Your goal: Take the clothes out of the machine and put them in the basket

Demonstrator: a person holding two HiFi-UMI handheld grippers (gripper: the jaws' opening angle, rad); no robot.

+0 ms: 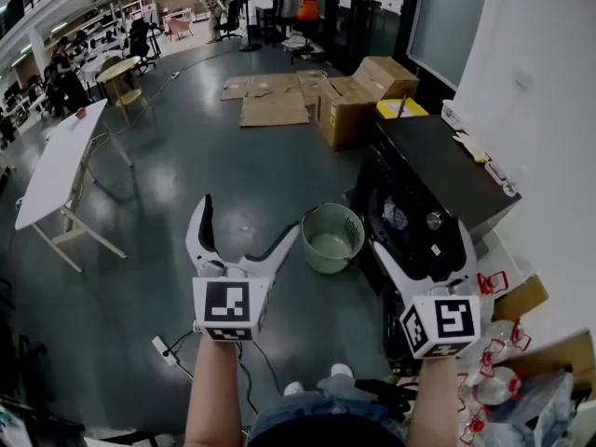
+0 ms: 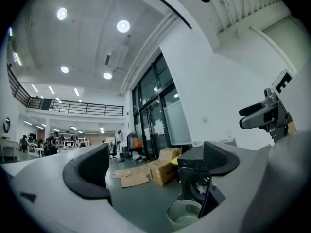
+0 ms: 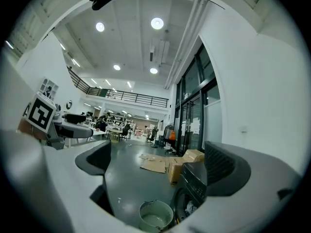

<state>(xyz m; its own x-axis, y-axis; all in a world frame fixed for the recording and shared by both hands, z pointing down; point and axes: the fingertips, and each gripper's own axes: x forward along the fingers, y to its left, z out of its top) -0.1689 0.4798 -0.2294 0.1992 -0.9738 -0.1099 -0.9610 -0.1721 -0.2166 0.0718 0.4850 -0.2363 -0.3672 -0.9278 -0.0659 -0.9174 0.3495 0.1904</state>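
A black washing machine (image 1: 438, 161) stands at the right against the white wall. Pale clothes (image 1: 395, 215) show in the round opening on its front. A pale green round basket (image 1: 332, 237) sits on the floor just left of the machine, with nothing in it that I can see. My left gripper (image 1: 250, 220) is held open in the air, left of the basket. My right gripper (image 1: 421, 245) is open in front of the machine. Nothing is between either pair of jaws. The basket (image 2: 186, 213) (image 3: 155, 215) and the machine (image 2: 194, 171) (image 3: 194, 183) lie ahead and below in both gripper views.
Cardboard boxes (image 1: 358, 101) and flattened cardboard (image 1: 275, 101) lie on the floor beyond the machine. A white table (image 1: 60, 161) stands at the left. A power strip with cable (image 1: 166, 349) lies near the person's feet. Bottles and red-handled items (image 1: 494, 361) crowd the lower right.
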